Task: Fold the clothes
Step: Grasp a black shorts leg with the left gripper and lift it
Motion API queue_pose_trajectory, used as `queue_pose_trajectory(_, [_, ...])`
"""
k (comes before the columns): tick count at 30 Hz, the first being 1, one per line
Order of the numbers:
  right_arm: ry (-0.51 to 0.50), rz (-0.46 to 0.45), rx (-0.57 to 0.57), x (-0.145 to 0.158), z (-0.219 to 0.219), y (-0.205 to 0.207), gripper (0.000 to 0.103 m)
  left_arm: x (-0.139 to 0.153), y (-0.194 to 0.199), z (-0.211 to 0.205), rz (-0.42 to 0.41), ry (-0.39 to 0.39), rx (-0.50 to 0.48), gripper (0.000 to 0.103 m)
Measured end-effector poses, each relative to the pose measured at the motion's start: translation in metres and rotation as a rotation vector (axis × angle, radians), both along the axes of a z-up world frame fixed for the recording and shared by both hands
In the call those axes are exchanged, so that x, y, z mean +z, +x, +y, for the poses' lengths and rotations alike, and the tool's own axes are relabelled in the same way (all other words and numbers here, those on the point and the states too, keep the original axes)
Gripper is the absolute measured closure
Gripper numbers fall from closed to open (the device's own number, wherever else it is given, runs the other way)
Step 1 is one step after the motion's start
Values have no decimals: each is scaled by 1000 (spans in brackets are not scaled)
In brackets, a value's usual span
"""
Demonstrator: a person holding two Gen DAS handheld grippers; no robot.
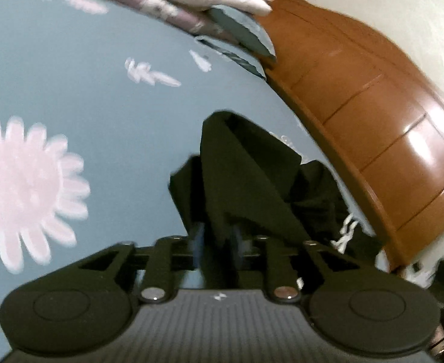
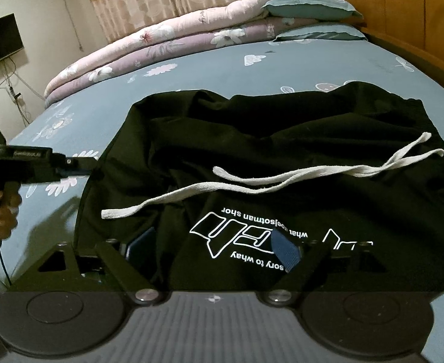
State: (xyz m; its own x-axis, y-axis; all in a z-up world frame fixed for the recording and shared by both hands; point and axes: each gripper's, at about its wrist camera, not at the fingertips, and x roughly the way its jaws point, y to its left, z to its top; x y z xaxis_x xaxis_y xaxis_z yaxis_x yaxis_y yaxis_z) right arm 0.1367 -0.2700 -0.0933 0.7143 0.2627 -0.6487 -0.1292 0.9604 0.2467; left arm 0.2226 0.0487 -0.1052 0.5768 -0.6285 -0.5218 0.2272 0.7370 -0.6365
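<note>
I see a black garment (image 2: 282,139) lying crumpled on the bed (image 2: 191,69), over a blue sheet printed with pale flowers. It looks like shorts with a drawstring: two off-white cords (image 2: 252,178) trail loosely across the cloth, and white outline lettering sits on the near part, upside down from my right camera. The fabric is rumpled, not flat, with several folds running across it.

My right gripper (image 2: 213,248) has its fingers spread wide, one blue pad (image 2: 285,249) resting on the printed area and the other down at the garment's near left edge; black cloth bulges between them, but the pads do not press it.

My left gripper (image 1: 217,239) points down at the garment's edge. A raised ridge of black cloth runs between its fingers, which stand partly apart; the pads (image 1: 199,242) are blurred and half hidden by the fabric, so I cannot tell whether they pinch it. From the right camera I see a hand (image 2: 1,211) on that gripper's handle, at the left side of the bed.

Folded quilts (image 2: 161,45) and pillows (image 2: 309,9) lie at the far end, against a brown wooden headboard (image 1: 373,90).
</note>
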Motion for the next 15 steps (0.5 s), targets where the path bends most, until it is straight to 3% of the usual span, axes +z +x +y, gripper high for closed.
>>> queue_pose_trajectory(1, [-3,1,1,0,0,0,16,-5,-3,1,10,-27,1,51])
queue_pose_trajectory(3, [-6,1,1,-1,0,-1,16,-12,-6,-2,33,-36,-10,48])
queue_pose_trajectory(7, [1,5,-2,-2,0,-2,16,-19,-9,-16,50,-57,-53,51])
queue_pose_trajectory(11, [-2,10,3,-5,3,-3,15,-18,-17,-28,-24,-151,-157,56])
queue_pose_trajectory(13, [-3,16,5,-6,5,-3,15,-23,-17,-30,-13,-148,-147,56])
queue_pose_trajectory(14, [-4,19,7,-7,6,-3,15,-28,-15,-32,5,-143,-137,59])
queue_pose_trajectory(15, [-6,22,10,-7,7,-3,15,-32,-14,-33,24,-138,-126,69])
